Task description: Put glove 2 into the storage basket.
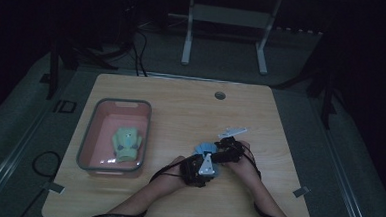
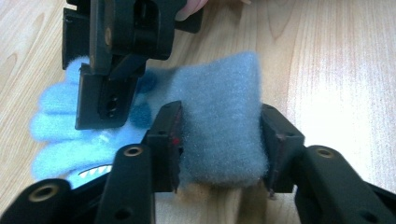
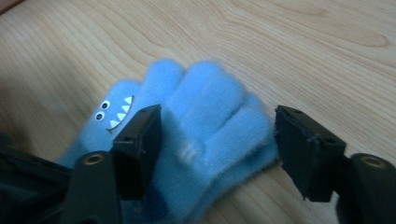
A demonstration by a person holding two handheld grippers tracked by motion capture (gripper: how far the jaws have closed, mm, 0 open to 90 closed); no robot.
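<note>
A fluffy light-blue glove [image 3: 210, 98] with a printed toothy face lies flat on the wooden table [image 1: 180, 113]. In the high view the blue glove [image 1: 203, 148] sits between both hands near the front middle. My left gripper [image 2: 219, 135] is shut on the glove's grey-blue cuff [image 2: 219, 88], with a pad pressed against each side. My right gripper [image 3: 217, 140] stands open astride the glove's fingers; its left pad touches the fleece and its right pad stands clear. One of the right gripper's fingers [image 2: 105, 98] hangs over the glove in the left gripper view.
A pink bin with a grey rim [image 1: 87, 133] stands at the left of the table and holds a green glove [image 1: 125, 144]. A cable hole [image 1: 220, 95] sits at the table's far side. Cables trail off the front edge. A white frame [image 1: 225, 20] stands beyond the table.
</note>
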